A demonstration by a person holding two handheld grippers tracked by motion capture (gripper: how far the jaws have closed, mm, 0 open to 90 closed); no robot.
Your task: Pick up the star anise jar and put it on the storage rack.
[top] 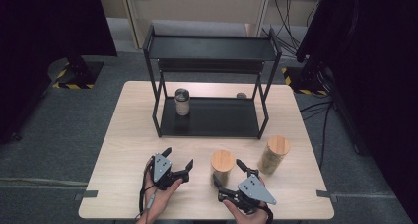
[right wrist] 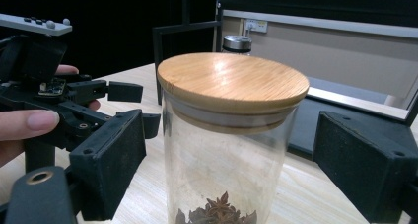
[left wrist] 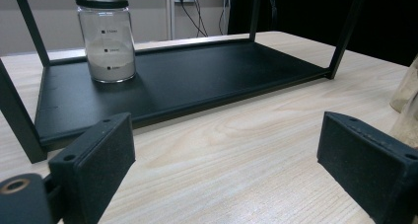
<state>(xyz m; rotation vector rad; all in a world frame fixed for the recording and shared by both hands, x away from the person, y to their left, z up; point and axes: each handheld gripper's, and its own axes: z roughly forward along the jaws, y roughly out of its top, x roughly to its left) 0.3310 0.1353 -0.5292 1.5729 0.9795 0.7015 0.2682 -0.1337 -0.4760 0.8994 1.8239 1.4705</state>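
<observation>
Jaws flank a glass jar [right wrist: 224,150] — bamboo lid, star anise inside.

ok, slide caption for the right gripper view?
Right gripper open around bamboo-lidded glass jar of star anise.

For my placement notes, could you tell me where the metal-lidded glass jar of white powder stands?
In the high view the metal-lidded glass jar stands at the left end of the black rack's lower shelf.

I'm seeing both my handheld grippers, left gripper [top: 178,166] and right gripper [top: 227,173], all black with blocky textured pads [left wrist: 101,152], grey three-cornered screw-dotted top plates, a dark cable trailing off the left.
</observation>
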